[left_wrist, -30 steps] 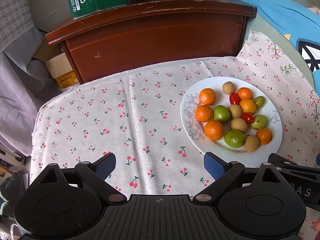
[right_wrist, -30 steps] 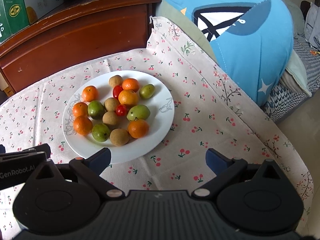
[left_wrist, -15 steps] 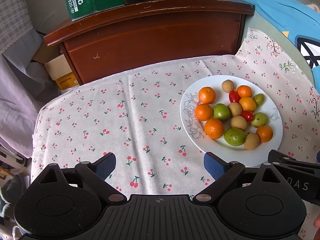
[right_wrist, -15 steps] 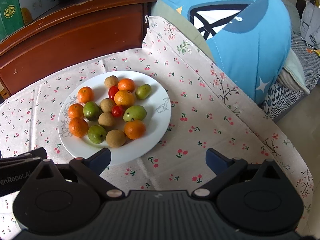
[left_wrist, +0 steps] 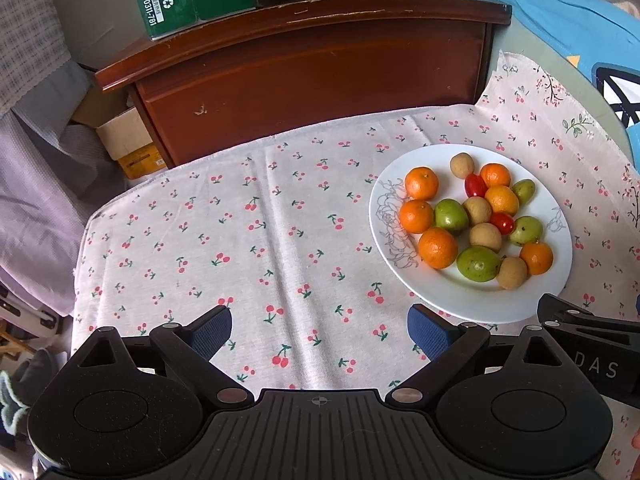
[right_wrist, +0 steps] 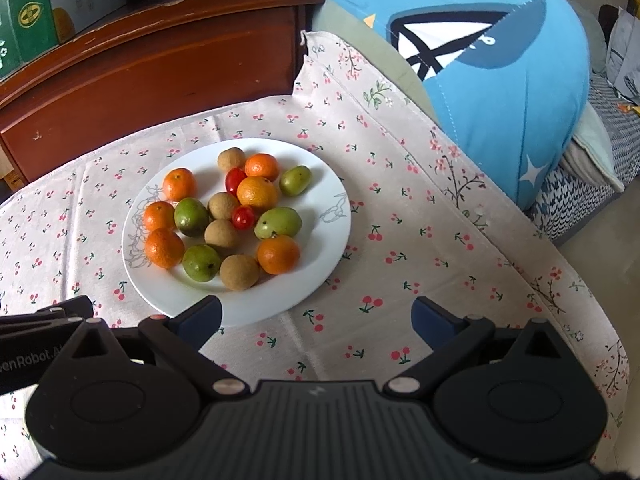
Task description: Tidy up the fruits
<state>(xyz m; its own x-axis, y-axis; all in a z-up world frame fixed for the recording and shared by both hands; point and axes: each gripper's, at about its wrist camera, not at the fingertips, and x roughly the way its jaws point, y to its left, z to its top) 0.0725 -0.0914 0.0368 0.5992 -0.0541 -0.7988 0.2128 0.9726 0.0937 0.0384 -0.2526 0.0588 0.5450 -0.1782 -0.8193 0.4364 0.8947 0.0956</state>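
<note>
On the left, we hold our left gripper (left_wrist: 319,330) low over the bare cloth (left_wrist: 256,240). Its jaws are spread wide and pinch nothing. To the right of it sits the plate (left_wrist: 460,304), and all the fruits we can see lie on it in one mixed bunch. At the plate's left side are three oranges (left_wrist: 437,247). Next come the green fruits (left_wrist: 478,263), the brown ones (left_wrist: 485,237) and two small red tomatoes (left_wrist: 502,223), all jumbled, with more oranges at the right side.

Farther right, our right gripper (right_wrist: 316,318) hangs just before the plate's near rim. Its jaws are spread wide too, and they hold nothing.

No fruit lies on the cloth. So if the job is to get the fruits onto the plate, it looks done. If the job is to sort them by kind, they are mixed, and the sorting is left. We cannot tell which it is.
</note>
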